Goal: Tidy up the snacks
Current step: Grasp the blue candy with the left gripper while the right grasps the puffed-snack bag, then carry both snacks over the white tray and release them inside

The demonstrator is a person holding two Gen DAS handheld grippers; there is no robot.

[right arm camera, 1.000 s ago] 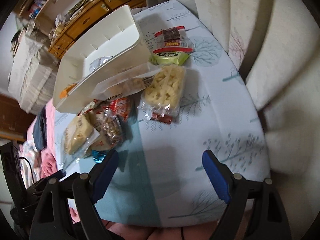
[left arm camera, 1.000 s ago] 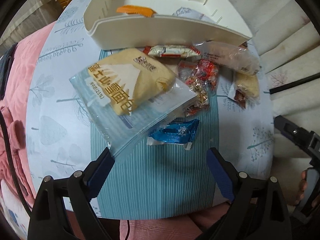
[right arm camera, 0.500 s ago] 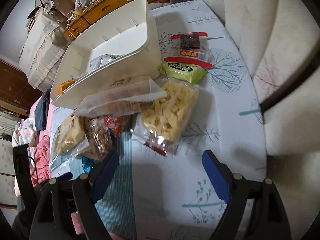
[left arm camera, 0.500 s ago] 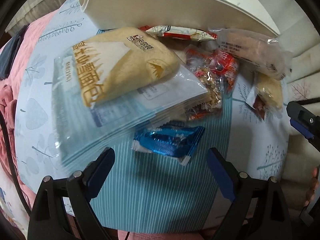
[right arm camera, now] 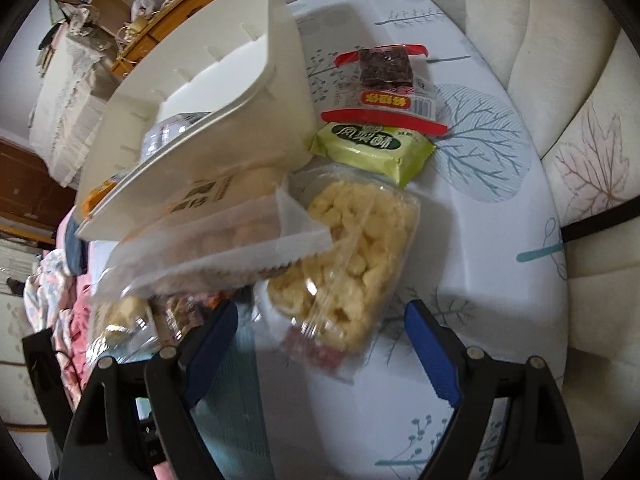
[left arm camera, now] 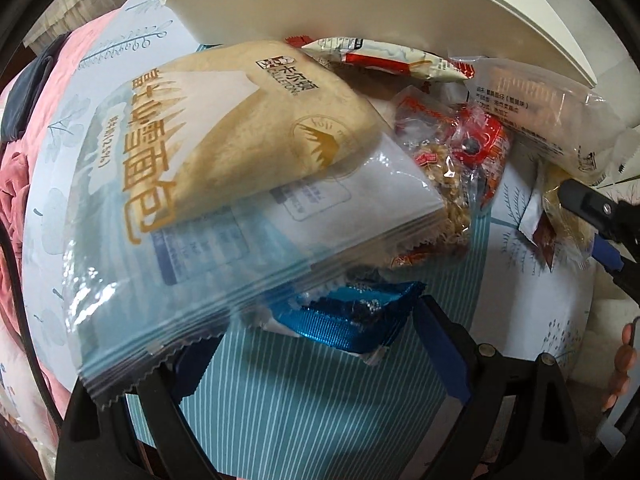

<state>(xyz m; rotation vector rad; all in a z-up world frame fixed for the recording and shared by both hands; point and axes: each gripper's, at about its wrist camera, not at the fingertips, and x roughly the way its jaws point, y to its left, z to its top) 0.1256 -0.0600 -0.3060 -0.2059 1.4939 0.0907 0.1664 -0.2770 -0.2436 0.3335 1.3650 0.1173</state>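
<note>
A blue-wrapped snack (left arm camera: pixel 352 320) lies on the striped table cover, between the fingertips of my open left gripper (left arm camera: pixel 316 356); the pads do not press it. A large bread packet (left arm camera: pixel 224 184) overlaps the left finger. Beyond it lie a red nut packet (left arm camera: pixel 452 168), a white-and-red packet (left arm camera: pixel 384 60) and a translucent packet (left arm camera: pixel 544 120). The white bin (left arm camera: pixel 360 12) stands behind them. My right gripper (right arm camera: pixel 320 348) is open just above the near end of a clear packet of yellow puffs (right arm camera: pixel 344 264). A green packet (right arm camera: pixel 372 148) and a red-edged packet (right arm camera: pixel 384 80) lie farther back.
Pink cloth (left arm camera: pixel 24 168) hangs off the table's left side. A cream cushioned seat (right arm camera: pixel 580 120) borders the right edge. A wooden cabinet (right arm camera: pixel 180 12) stands behind the bin (right arm camera: pixel 224 112). A person's fingers (left arm camera: pixel 624 356) show at the right.
Both grippers have sunk closer to the snacks. The left one now straddles the blue snack. The right one has shifted towards the yellow puff packet. Both stay open.
</note>
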